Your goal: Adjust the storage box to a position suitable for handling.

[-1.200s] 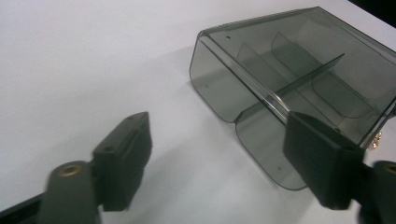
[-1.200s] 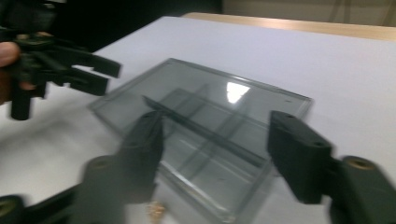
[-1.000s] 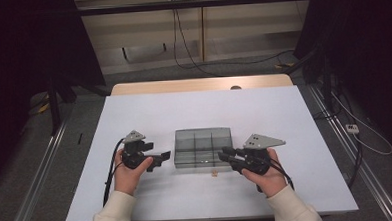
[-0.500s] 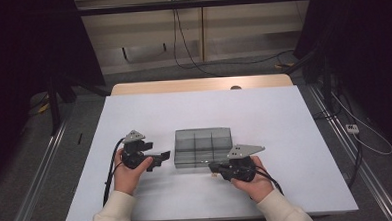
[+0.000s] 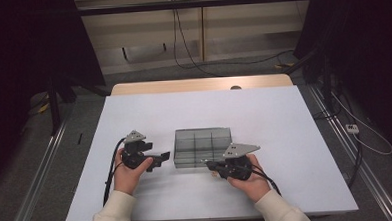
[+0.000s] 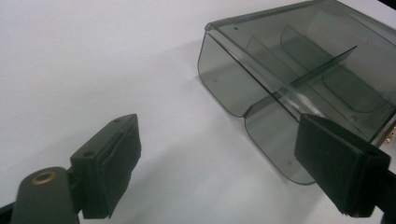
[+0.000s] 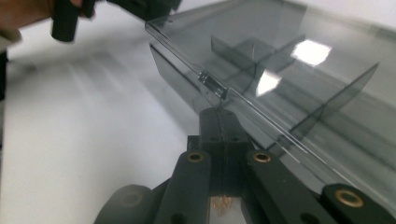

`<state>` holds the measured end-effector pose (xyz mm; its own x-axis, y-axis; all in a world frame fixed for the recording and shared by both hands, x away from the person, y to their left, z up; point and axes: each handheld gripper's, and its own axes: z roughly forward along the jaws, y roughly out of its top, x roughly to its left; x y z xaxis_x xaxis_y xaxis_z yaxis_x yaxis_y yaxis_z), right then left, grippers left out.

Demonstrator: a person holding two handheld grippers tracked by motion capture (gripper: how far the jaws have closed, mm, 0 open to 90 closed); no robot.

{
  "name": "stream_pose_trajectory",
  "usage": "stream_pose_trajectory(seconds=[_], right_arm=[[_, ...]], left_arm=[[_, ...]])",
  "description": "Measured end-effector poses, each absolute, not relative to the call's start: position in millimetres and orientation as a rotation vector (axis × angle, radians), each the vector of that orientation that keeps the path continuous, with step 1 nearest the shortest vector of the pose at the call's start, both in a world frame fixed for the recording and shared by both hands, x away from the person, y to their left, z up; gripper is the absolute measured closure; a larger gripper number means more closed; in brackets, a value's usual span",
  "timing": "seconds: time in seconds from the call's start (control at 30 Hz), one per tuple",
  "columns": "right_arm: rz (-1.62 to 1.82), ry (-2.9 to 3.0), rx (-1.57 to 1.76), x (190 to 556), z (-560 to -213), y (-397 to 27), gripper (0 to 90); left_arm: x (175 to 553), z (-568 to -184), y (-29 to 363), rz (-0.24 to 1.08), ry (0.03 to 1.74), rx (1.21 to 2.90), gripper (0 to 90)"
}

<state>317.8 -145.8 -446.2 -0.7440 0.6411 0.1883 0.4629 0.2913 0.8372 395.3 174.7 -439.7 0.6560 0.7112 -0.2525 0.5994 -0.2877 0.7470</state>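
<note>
White desk [image 5: 295, 131], bare apart from a smoky clear plastic box [image 5: 202, 146] with inner dividers, lid down, sitting near the middle toward the near edge. Left gripper [image 5: 162, 156] just beside the box's left end, fingers [image 6: 108, 168] spread wide, nothing between them. Right gripper [image 5: 209, 164] at the box's near edge, fingers [image 7: 219, 128] pressed together under the lid's small front tab [image 7: 212, 85].

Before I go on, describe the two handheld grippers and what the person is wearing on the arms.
Both are black. The left gripper and the right gripper each carry a grey three-cornered plate on top and trail a black cable toward the person. The left gripper's fingers are blocky black pads; brass-coloured pivot fittings show at the linkages in both gripper views. The sleeves are cream-coloured with ribbed cuffs.
</note>
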Motion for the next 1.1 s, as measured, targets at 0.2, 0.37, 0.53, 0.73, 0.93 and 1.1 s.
stream_pose_trajectory(seconds=[0.2, 0.37, 0.53, 0.73, 0.93, 1.1], right_arm=[[1.484, 2.313, 1.011, 318.9, -434.6, -145.6, 90.0], [1.486, 2.274, 0.999, 321.1, -430.1, -146.2, 90.0], [1.491, 2.251, 1.007, 322.2, -427.9, -148.5, 90.0], [1.502, 2.228, 1.018, 322.9, -426.0, -149.3, 85.9], [1.457, 2.244, 1.047, 317.7, -430.4, -153.8, 61.6], [1.39, 2.179, 1.128, 315.6, -434.6, -176.2, 52.0]], left_arm=[[395.2, -439.4, 172.8, 0.144, 1.012, 1.97, 14.5], [396.6, -439.4, 169.1, 0.153, 0.991, 1.953, 14.4], [400.8, -437.6, 163.0, 0.153, 0.952, 1.929, 13.3], [405.9, -436.8, 151.8, 0.167, 0.926, 1.952, 12.4], [411.9, -433.4, 151.0, 0.157, 0.939, 1.899, 14.1], [414.8, -431.2, 148.4, 0.165, 0.936, 1.897, 14.4]])
